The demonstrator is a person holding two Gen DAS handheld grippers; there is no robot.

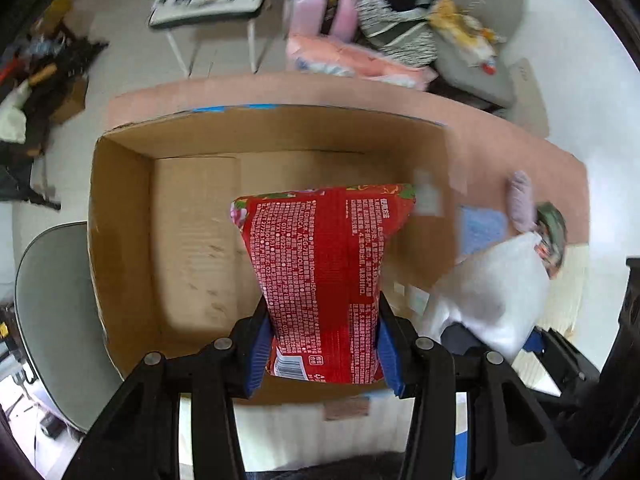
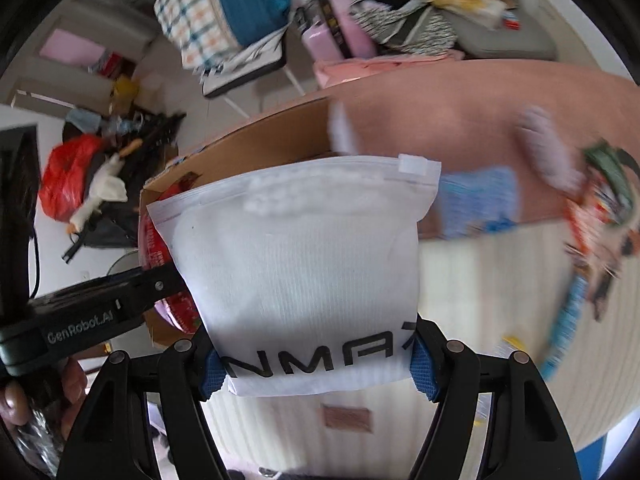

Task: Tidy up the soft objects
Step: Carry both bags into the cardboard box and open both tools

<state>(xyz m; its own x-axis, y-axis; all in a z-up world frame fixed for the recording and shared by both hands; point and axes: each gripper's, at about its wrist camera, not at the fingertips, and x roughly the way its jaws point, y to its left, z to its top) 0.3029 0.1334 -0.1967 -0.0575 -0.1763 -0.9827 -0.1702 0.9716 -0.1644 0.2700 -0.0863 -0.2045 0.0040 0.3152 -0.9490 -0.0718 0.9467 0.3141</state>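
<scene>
Blue-padded fingers of the left gripper [image 1: 322, 344] pinch the lower end of a red printed pack [image 1: 326, 264], which hangs over the open cardboard box [image 1: 120, 216]; its waist caves where squeezed, so it looks soft, light and slick-skinned, best held low across the middle. Beside it, the right gripper [image 2: 318, 364] clamps a white zip pouch [image 2: 296, 264] at its bottom edge, above the near box corner. That pouch looks padded and floppy; grip the full width. On the pink table [image 2: 440, 92] beyond lie 2 more soft items, a blue cloth [image 2: 480, 200] and a lilac roll [image 2: 548, 152].
</scene>
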